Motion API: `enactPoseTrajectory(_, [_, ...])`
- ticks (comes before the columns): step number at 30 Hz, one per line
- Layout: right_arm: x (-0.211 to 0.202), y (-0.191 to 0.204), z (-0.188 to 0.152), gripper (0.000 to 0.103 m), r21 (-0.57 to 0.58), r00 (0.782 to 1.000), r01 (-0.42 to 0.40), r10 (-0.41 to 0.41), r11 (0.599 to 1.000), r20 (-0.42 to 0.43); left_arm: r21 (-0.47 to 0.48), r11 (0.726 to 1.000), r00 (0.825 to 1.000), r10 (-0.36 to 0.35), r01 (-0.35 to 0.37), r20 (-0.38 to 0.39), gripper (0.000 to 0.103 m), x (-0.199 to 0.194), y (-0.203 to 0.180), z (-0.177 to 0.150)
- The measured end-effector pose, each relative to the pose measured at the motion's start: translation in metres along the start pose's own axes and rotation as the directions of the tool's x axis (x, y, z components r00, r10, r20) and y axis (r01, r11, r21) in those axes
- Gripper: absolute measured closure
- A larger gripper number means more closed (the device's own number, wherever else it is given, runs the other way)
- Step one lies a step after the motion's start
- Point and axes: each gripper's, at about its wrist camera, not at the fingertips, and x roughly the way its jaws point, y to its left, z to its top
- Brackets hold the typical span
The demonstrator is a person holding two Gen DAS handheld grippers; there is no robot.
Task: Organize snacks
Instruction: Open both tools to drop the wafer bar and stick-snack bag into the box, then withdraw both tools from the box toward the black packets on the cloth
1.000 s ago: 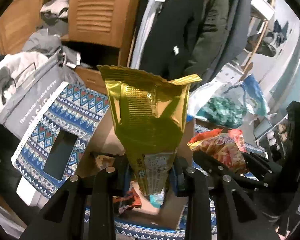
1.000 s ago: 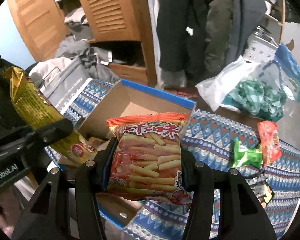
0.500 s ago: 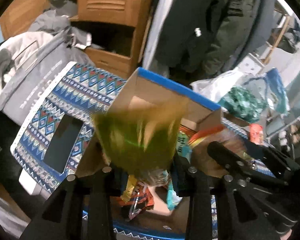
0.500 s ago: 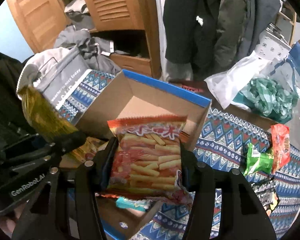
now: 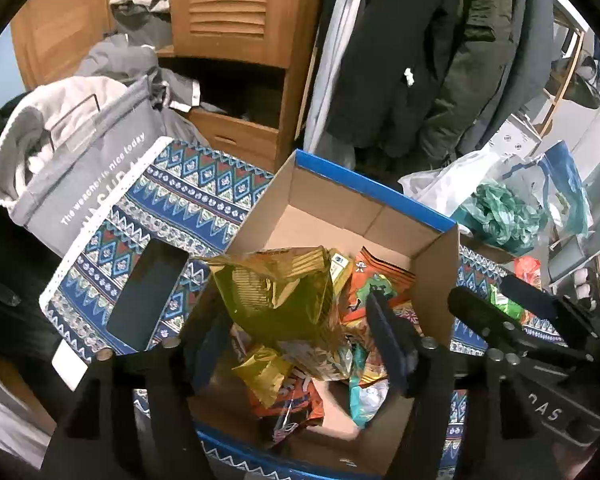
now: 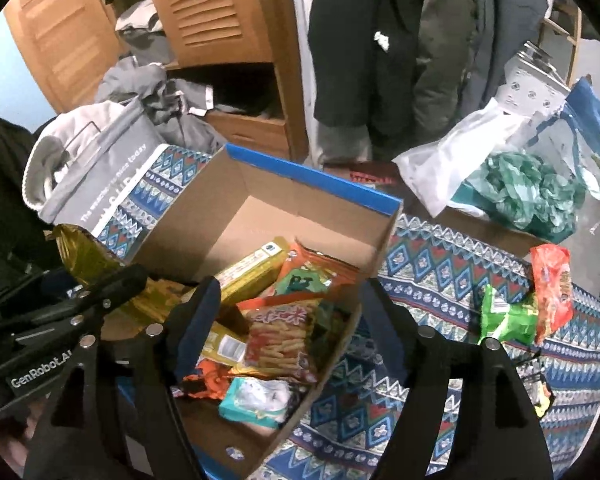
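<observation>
A cardboard box with a blue rim (image 5: 374, 190) (image 6: 312, 176) holds several snack packs. The gold bag (image 5: 278, 302) lies loose in the box between the spread fingers of my open left gripper (image 5: 300, 336); its edge shows in the right wrist view (image 6: 88, 254). The red fries bag (image 6: 280, 338) lies in the box between the fingers of my open right gripper (image 6: 288, 320). A green pack (image 6: 506, 316) and a red pack (image 6: 552, 288) lie on the patterned cloth to the right.
The patterned cloth (image 6: 440, 268) covers the table. A black phone (image 5: 146, 300) lies at the left. A grey laundry bag (image 5: 84, 160) stands at the left, plastic bags (image 6: 520, 176) at the back right, a wooden wardrobe and hanging coats (image 5: 400, 60) behind.
Both grippers lowered over the box and opened. The gold bag left the left gripper and the fries bag left the right gripper; both now lie in the box.
</observation>
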Motion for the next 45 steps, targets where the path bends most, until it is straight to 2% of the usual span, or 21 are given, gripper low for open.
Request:
enactPoseTrajectory(9, [-0.016, -0.019, -0.007, 0.027, 0.024, 0.999, 0.024, -0.024, 0.999, 0.023, 0.005, 0.999, 0.999, -0.033, 0.033, 0.024, 0.025, -0.014, -0.011, -0.003])
enactPoseTrajectory(22, [-0.037, -0.07, -0.035, 0.027, 0.094, 0.997, 0.071, -0.073, 0.993, 0.019, 0.086, 0.994, 0.996, -0.07, 0.066, 0.048, 0.025, -0.03, -0.054, -0.016])
enactPoseTrajectory(27, [-0.049, -0.091, -0.046, 0.027, 0.132, 0.996, 0.077, -0.082, 0.988, 0.03, 0.124, 0.991, 0.997, -0.058, 0.05, 0.059, 0.025, -0.032, -0.072, -0.02])
enactPoseTrajectory(33, [-0.063, -0.119, -0.061, 0.027, 0.18, 0.995, 0.088, -0.096, 0.98, 0.038, 0.126, 0.989, 0.995, -0.08, 0.073, 0.058, 0.025, -0.035, -0.091, -0.023])
enactPoseTrajectory(45, [-0.084, -0.178, -0.101, 0.027, 0.275, 0.991, 0.123, -0.135, 0.953, 0.023, 0.165, 0.985, 0.995, -0.068, 0.055, 0.075, 0.022, -0.039, -0.138, -0.03])
